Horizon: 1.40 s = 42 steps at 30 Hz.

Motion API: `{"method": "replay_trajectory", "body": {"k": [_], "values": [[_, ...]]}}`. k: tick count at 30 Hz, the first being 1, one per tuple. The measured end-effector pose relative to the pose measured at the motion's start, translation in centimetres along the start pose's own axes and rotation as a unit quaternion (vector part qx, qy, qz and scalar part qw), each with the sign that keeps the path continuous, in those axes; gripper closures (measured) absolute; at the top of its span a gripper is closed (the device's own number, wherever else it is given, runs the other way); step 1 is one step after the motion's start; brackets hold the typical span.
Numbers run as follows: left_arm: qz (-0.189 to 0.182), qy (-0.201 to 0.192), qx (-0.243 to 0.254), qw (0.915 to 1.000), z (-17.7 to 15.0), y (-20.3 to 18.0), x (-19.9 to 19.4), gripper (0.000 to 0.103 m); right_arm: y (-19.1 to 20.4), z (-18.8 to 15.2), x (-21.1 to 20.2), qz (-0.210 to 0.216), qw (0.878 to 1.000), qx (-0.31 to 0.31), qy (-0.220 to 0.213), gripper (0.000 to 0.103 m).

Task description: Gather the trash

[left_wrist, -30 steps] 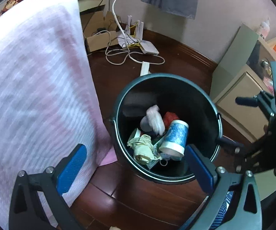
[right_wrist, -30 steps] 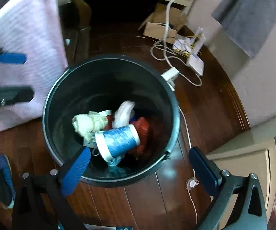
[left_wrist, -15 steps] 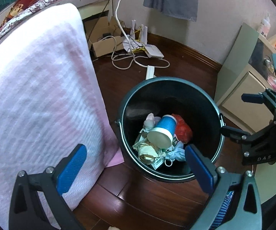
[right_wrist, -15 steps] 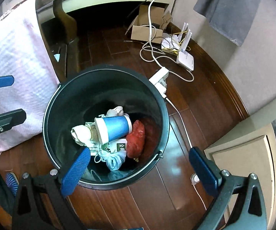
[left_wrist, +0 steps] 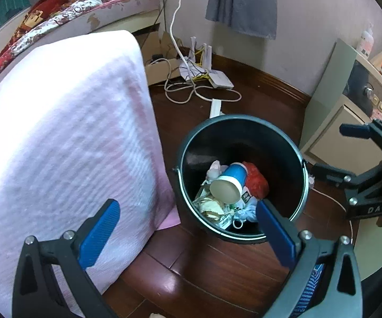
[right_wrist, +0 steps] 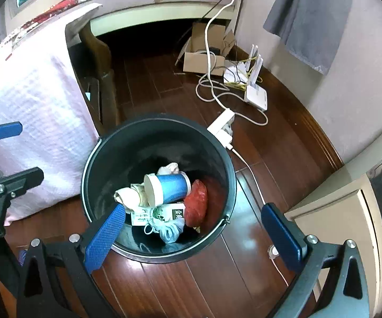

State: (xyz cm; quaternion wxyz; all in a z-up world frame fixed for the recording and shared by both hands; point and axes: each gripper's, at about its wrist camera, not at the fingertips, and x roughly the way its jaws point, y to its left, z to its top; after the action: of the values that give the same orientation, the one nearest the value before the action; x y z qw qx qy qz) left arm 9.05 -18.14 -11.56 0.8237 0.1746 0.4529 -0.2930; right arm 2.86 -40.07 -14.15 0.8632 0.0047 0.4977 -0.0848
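Now pulled back and higher over the black bin, both views wider than a second ago. Blue paper cup settled on its side atop the rubbish, no longer tumbling. Left gripper and right gripper spread wide, empty. Drop likely finished; next piece of trash to be found elsewhere.

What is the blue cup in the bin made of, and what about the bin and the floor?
The blue cup looks like paper: matte wall, rolled white rim, tan inside. The bin seems to be dark plastic, smooth and faintly shiny, though metal is possible. The floor looks like varnished wood: reddish planks with seams and glossy reflections.
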Motion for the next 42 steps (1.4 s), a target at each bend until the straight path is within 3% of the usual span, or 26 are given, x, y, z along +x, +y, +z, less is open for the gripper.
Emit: {"method": "replay_trajectory", "body": {"k": [7,14,29,42], "values": [[0.010,-0.025,-0.011,0.9996,0.0,0.8,-3.0,0.001,0.8,0.8,-2.4,-0.003,1.000,-0.005,-0.025,0.000],[0.024,-0.061,-0.037,0.9972,-0.1,2.7,-6.8,0.001,2.0,2.0,-6.4,0.005,0.997,0.011,-0.077,0.000],[0.062,-0.096,-0.071,0.9909,-0.3,6.5,-10.2,0.001,7.1,4.5,-8.7,0.030,0.991,0.010,-0.130,0.000],[0.121,-0.116,-0.144,0.9753,-1.7,12.4,-12.3,0.001,12.2,8.1,-9.1,0.060,0.983,-0.017,-0.172,0.000]]}}
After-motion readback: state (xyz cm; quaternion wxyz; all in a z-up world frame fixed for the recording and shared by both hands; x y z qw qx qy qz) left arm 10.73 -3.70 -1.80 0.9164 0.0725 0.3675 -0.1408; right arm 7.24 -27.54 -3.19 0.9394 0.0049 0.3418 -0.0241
